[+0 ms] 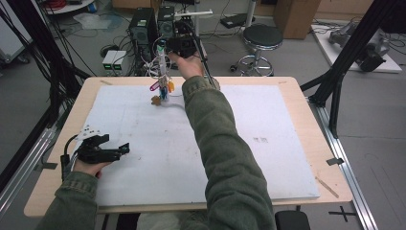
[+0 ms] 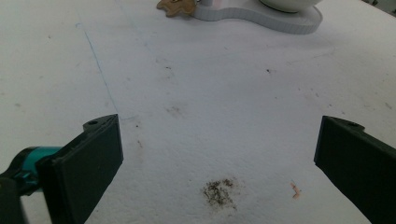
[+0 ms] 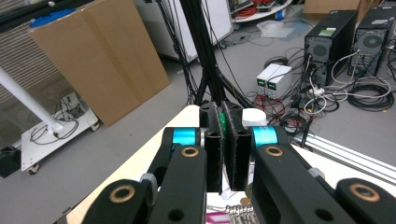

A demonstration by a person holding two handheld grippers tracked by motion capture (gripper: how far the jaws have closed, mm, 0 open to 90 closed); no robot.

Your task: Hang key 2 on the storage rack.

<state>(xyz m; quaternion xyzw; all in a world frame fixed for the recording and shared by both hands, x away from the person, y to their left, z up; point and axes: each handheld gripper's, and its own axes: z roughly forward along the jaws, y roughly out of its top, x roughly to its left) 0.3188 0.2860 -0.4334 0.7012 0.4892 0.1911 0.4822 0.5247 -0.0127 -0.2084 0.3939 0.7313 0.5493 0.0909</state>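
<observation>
Wooden table (image 1: 306, 143) w/ white foam board (image 1: 230, 143) covering most of top. Left gripper (image 1: 125, 148) sits at approx 8 o'clock on the board, held low by person's left hand (image 1: 88, 166); jaws spread wide, nothing between them, just stained white board seen through the gap in left gripper view. Right arm in green sleeve (image 1: 215, 139) reaches across to 12 o'clock edge, right hand (image 1: 187, 64) carrying right gripper (image 1: 165, 47) up at top of a small stand (image 1: 163, 67). Stand = white upright post on a flat white base (image 2: 261, 17) w/ wavy edge; base carries a white rounded dish-like part (image 2: 289, 4), contents can't tell, cut off by frame. Hanging off stand: small items, a purple tag (image 1: 154, 86) and orange/yellow bits (image 1: 170, 86), key-like; a tan flat piece (image 1: 156, 100) lies on board touching the base at its 9 o'clock side. Right gripper view: jaws nearly closed, pinching a thin green thing (image 3: 222, 122) at the tips; what it is, can't tell. White round cap (image 3: 254, 115) just behind the jaws. Below jaws, row of metal key teeth (image 3: 239, 208) and a magenta piece (image 3: 215, 217). Off table at 12 o'clock: PC towers (image 1: 143, 26), a stool (image 1: 262, 38), cables on floor.
</observation>
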